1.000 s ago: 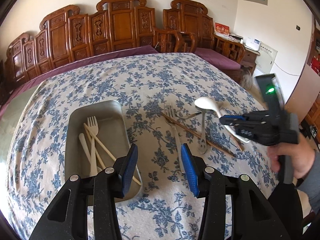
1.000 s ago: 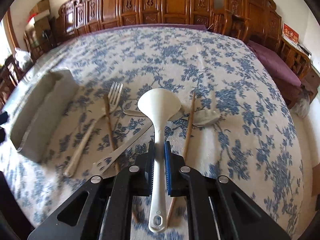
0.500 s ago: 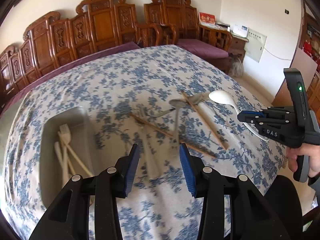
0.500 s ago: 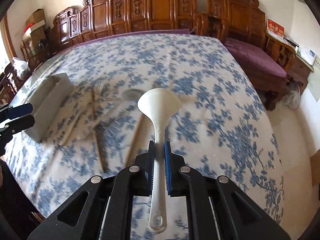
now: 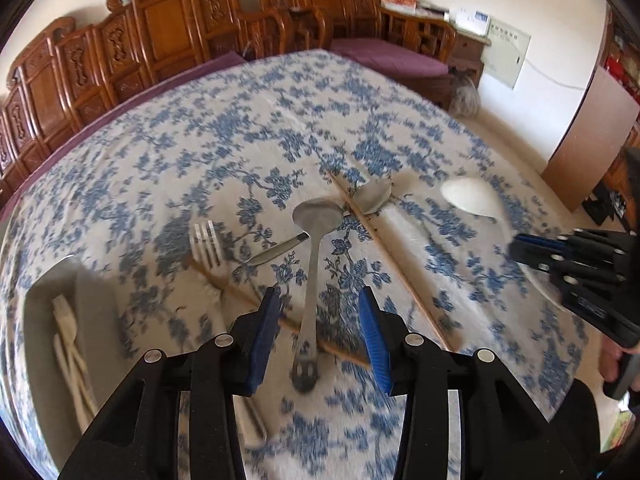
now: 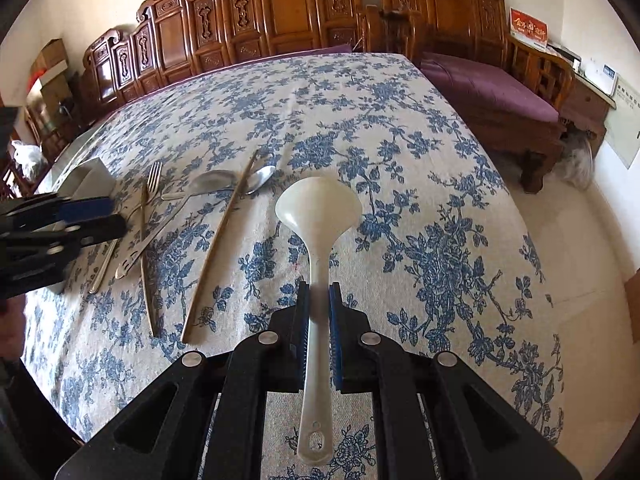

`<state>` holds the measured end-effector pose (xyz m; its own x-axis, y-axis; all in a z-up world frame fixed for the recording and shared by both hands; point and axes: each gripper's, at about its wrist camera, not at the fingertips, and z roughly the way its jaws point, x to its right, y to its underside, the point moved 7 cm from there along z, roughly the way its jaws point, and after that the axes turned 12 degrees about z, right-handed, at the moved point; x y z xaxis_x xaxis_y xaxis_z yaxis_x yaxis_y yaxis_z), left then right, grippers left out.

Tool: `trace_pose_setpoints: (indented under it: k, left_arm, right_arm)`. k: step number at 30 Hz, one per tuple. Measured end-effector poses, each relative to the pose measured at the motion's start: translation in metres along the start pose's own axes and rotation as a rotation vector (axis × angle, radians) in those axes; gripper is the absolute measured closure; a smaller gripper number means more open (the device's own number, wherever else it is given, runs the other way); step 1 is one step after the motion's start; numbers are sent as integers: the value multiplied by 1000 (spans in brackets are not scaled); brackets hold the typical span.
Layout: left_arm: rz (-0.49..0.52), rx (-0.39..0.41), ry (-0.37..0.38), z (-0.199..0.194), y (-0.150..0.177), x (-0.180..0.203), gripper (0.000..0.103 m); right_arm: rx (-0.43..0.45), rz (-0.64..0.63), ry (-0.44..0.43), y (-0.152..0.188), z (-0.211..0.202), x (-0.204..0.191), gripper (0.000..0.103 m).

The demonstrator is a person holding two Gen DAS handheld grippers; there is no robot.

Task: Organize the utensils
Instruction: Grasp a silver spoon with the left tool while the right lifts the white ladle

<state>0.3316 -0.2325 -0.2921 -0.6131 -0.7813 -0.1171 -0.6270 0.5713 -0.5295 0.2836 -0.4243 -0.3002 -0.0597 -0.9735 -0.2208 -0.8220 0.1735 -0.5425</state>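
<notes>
Left wrist view: the left tool [image 5: 318, 326] has swung away from the metal tray [image 5: 94, 312] and now hovers, fingers spread and empty, straddling the steel ladle [image 5: 314, 280] on the table [image 5: 248, 120], likely its next pick. Right wrist view: the right tool [image 6: 319, 334], level above the cloth, stays clenched on the white plastic ladle [image 6: 318, 220], carried off the pile, not yet trayed.

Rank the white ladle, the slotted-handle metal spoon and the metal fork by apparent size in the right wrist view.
1. White ladle, largest, but held nearest the camera, which inflates it.
2. Slotted-handle metal spoon.
3. Metal fork, its handle partly hidden behind the left gripper, so third is unsure.
</notes>
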Motion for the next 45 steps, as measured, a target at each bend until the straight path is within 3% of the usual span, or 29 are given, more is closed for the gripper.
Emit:
trace_pose_setpoints:
  k: [9, 15, 18, 21, 34, 45]
  left_arm:
    - [-8, -71, 14, 47, -12, -6, 80]
    - [-16, -91, -5, 57, -13, -12, 82]
    - [-10, -95, -3, 56, -14, -12, 96]
    - [-14, -101, -14, 54, -12, -12, 98]
    - [-9, -27, -31, -7, -6, -10, 98]
    - [-50, 28, -90, -66, 11, -42, 98]
  right_arm:
    - [-16, 20, -19, 3, 3, 1, 92]
    - [-23, 15, -26, 4, 4, -3, 92]
    - [-24, 9, -34, 5, 3, -8, 92]
    - [-21, 12, -50, 4, 0, -13, 92]
    - [14, -64, -101, 1, -23, -55, 92]
    - [35, -141, -153, 8, -42, -103, 92]
